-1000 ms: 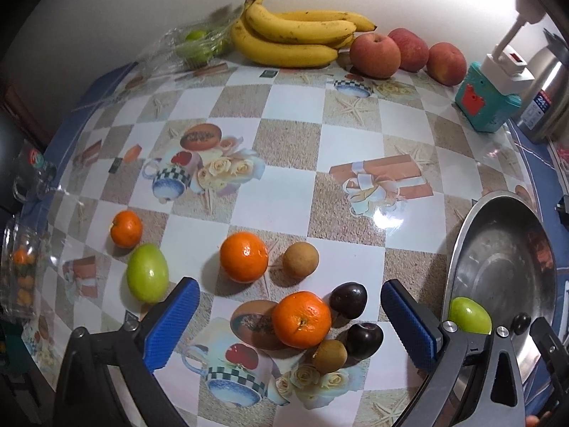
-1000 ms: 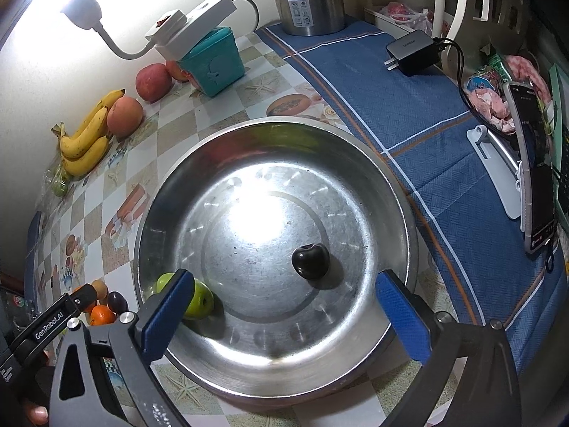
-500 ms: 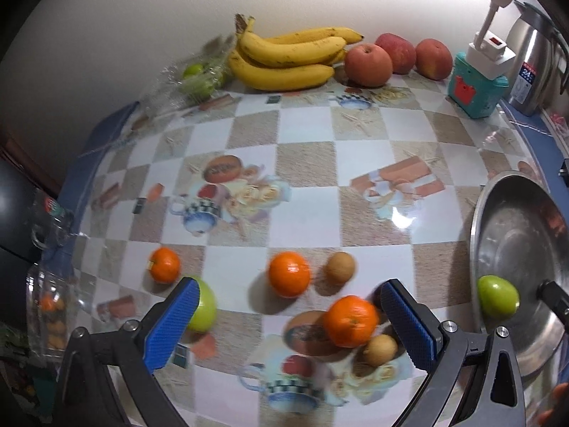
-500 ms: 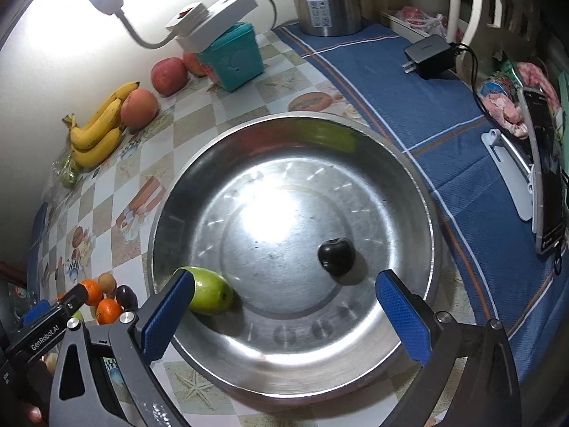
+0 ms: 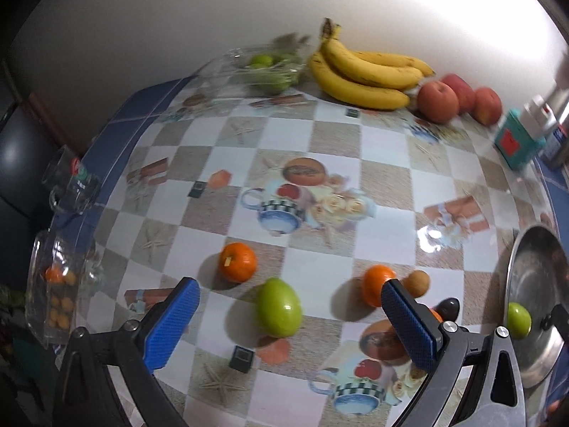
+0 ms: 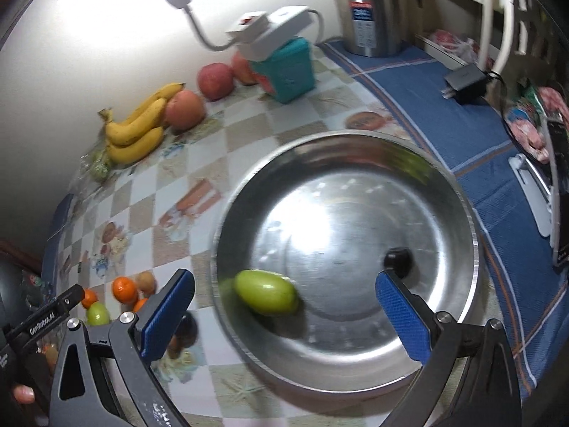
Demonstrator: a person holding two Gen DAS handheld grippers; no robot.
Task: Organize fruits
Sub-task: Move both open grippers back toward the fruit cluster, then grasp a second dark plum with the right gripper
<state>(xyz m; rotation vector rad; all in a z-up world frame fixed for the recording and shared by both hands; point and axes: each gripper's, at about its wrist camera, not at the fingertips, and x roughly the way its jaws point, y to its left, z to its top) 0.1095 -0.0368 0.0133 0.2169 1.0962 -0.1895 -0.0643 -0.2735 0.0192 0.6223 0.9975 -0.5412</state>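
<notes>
1. In the lower middle of the left wrist view, the left gripper [image 5: 290,320] is spread wide with nothing between its blue pads [image 5: 170,323].
2. A green fruit [image 5: 279,307] lies on the checkered tablecloth [image 5: 341,163] in the gap between those pads, nearer the right one but touching neither.
3. Up and left of it sits an orange [image 5: 237,262]. A second orange [image 5: 377,284] and a small brown fruit [image 5: 416,282] lie just behind the tip of the right pad, partly covered by it, and a dark plum [image 5: 448,309] shows just right of that pad.
4. At the right edge of the same view, a steel bowl [image 5: 533,277] holds another green fruit [image 5: 518,320].
5. Along the top, against the wall, lie bananas [image 5: 366,71] and apples [image 5: 437,101], with a clear bag of green fruit [image 5: 266,69] to their left.
6. In the lower middle of the right wrist view, the right gripper [image 6: 284,309] is also released and empty, over the bowl's near side [image 6: 355,366].
7. The green fruit in the bowl [image 6: 266,292] lies between the fingers, closer to the left one, with no contact visible.
8. A dark plum in the bowl [image 6: 397,259] sits just above the tip of the right finger [image 6: 402,316].
9. At the lower left of that view, the left gripper's arm and a fingertip of the person's hand [image 6: 23,393] are visible near the loose fruit on the cloth.
</notes>
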